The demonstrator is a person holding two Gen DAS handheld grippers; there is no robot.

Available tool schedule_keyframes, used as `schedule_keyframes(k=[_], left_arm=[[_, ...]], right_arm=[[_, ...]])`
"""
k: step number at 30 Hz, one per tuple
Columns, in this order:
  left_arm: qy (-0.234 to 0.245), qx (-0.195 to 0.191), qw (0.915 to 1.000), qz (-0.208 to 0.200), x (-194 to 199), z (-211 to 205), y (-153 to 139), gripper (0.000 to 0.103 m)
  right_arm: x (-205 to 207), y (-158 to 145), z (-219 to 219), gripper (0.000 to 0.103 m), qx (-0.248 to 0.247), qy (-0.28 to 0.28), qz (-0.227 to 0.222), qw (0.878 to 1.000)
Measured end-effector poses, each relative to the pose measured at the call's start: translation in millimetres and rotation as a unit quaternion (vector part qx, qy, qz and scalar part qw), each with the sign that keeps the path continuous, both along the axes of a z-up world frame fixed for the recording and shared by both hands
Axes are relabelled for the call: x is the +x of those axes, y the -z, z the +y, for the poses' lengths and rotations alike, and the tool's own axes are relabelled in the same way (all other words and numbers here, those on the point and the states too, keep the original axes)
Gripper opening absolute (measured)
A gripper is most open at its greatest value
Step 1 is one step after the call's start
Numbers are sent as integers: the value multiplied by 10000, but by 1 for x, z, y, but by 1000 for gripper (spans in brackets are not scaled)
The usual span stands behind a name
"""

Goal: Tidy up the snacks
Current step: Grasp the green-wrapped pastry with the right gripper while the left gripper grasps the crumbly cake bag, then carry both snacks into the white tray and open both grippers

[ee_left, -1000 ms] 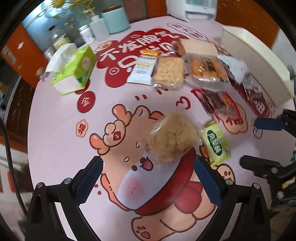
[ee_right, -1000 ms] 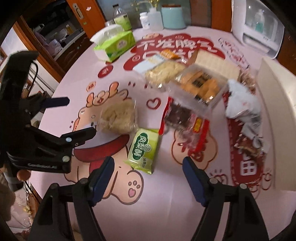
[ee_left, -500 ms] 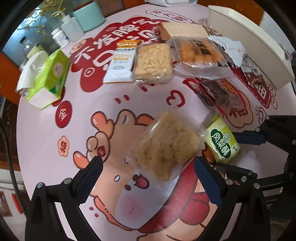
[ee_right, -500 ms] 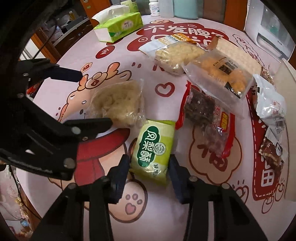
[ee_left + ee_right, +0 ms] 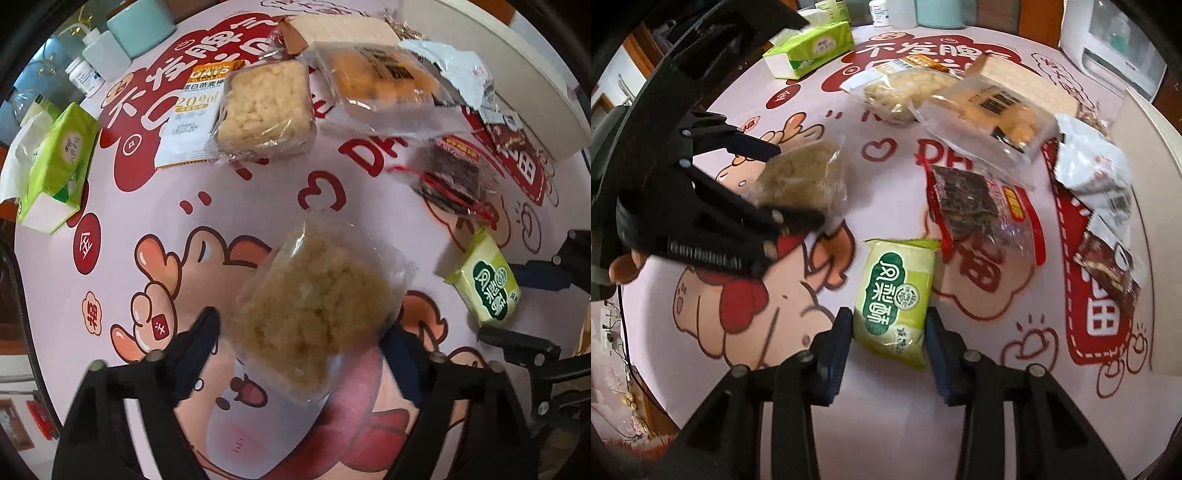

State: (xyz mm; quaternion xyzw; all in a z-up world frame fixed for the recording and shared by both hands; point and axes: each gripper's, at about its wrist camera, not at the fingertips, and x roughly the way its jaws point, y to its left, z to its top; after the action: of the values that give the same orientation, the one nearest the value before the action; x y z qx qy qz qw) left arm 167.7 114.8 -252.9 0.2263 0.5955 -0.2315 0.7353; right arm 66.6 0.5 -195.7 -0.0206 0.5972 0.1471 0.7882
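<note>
My left gripper (image 5: 301, 332) is shut on a clear-wrapped rice crisp cake (image 5: 314, 306), one finger at each side; it also shows in the right wrist view (image 5: 803, 177). My right gripper (image 5: 888, 326) is shut on a green pineapple cake pack (image 5: 897, 291), which lies on the pink tablecloth and also shows in the left wrist view (image 5: 487, 286). Farther back lie a second rice crisp cake (image 5: 266, 110), an oat bar pack (image 5: 192, 118), a pack of orange cakes (image 5: 380, 77) and a red-edged dark snack pack (image 5: 971, 206).
A green tissue box (image 5: 55, 173) stands at the left. White bottles (image 5: 99, 62) and a teal cup (image 5: 142, 18) stand at the back. A cream tray (image 5: 1156, 206) lies at the right, with white and brown wrappers (image 5: 1097, 177) beside it. A white appliance (image 5: 1108, 40) stands behind.
Both grippers moved forward and down and their fingers closed in: the left onto the rice crisp cake, the right onto the green pack.
</note>
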Motion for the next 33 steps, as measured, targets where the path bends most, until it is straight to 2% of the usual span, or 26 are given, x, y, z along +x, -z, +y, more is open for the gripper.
schedule_keyframes(k=[1, 5, 9, 17, 24, 28, 33], left_arm=[[-38, -37, 10000, 41, 1, 0, -1, 68], [-234, 57, 9997, -75, -8, -2, -4, 65], [-518, -169, 9985, -89, -31, 1, -19, 64], [-1083, -914, 9885, -533, -67, -12, -99, 64], [-1128, -1503, 9778, -930, -60, -72, -169, 64], [-1019, -1703, 9722, -1241, -57, -126, -207, 64], [-1062, -2086, 9628, -1351, -41, -179, -239, 64]], right_arm=[[-2, 0, -3, 39, -19, -7, 15, 10000], [-12, -6, -10, 39, -30, -98, 13, 9999], [-27, -25, -16, 39, -14, -331, -191, 9993], [-46, -85, -41, 39, -17, -692, -999, 9926], [-45, -135, -99, 39, 15, -439, -1618, 9858], [-41, -158, -144, 39, 79, -69, -1857, 9825], [-33, -180, -199, 39, -17, 484, -2103, 9764]])
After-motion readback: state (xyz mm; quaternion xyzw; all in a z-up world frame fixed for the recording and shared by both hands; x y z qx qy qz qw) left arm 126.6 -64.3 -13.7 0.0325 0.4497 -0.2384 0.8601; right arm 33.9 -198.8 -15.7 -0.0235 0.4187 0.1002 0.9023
